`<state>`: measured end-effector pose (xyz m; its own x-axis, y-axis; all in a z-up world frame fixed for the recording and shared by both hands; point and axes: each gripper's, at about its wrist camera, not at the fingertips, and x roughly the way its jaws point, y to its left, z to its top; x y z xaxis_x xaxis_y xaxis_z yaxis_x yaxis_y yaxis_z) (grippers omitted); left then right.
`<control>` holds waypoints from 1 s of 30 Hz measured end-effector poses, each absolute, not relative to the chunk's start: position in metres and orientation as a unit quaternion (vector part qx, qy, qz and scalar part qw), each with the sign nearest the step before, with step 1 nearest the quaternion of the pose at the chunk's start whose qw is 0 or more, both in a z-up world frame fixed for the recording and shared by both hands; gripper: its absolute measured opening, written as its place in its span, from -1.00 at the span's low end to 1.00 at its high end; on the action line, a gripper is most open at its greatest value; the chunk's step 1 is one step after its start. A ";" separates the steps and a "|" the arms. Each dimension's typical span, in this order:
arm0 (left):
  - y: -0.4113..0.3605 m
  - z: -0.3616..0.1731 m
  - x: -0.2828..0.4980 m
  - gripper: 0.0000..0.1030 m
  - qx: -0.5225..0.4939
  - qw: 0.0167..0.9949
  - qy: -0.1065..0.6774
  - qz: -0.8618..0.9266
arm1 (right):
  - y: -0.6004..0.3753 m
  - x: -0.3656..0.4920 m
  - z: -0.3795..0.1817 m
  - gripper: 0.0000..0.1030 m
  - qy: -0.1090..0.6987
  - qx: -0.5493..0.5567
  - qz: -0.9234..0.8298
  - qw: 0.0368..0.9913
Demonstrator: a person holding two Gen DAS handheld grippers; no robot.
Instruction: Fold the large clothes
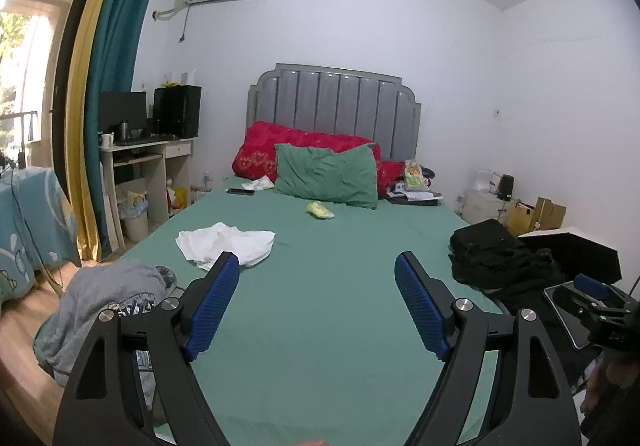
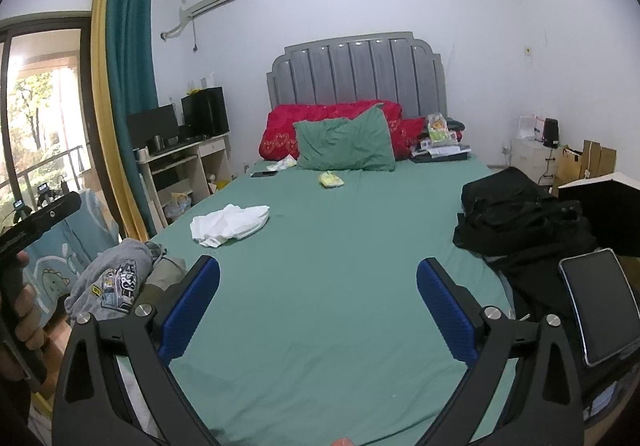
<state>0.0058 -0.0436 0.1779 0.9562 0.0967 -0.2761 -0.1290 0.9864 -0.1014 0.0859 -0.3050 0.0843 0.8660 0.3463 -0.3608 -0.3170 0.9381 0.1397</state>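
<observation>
The left gripper [image 1: 317,260] and the right gripper [image 2: 318,266] both hover released above the foot of the bed [image 1: 340,286], jaws spread wide and holding nothing. A crumpled white garment [image 1: 226,244] lies on the bed's left half. A grey sweatshirt [image 1: 108,306] hangs over the bed's left edge. Black clothes [image 1: 500,258] are piled at the bed's right edge.

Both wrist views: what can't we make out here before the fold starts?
- Gray hoodie: left wrist view, its lower part hidden behind the left gripper; it hangs off the bed edge.
- Black clothes: right wrist view, too dark to count garments.
- Tablet: right wrist view, lower edge behind the right gripper.
- White garment: crumpled, type unclear.
</observation>
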 end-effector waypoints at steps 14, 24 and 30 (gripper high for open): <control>-0.040 0.174 0.007 0.61 -0.065 0.986 0.141 0.056 | -0.307 0.092 0.084 0.91 0.201 0.037 0.173 0.964; -0.040 0.174 0.007 0.61 -0.065 0.987 0.140 0.054 | -0.306 0.092 0.085 0.91 0.200 0.037 0.172 0.964; -0.042 0.173 0.007 0.61 -0.064 0.987 0.140 0.054 | -0.305 0.092 0.087 0.91 0.201 0.038 0.172 0.964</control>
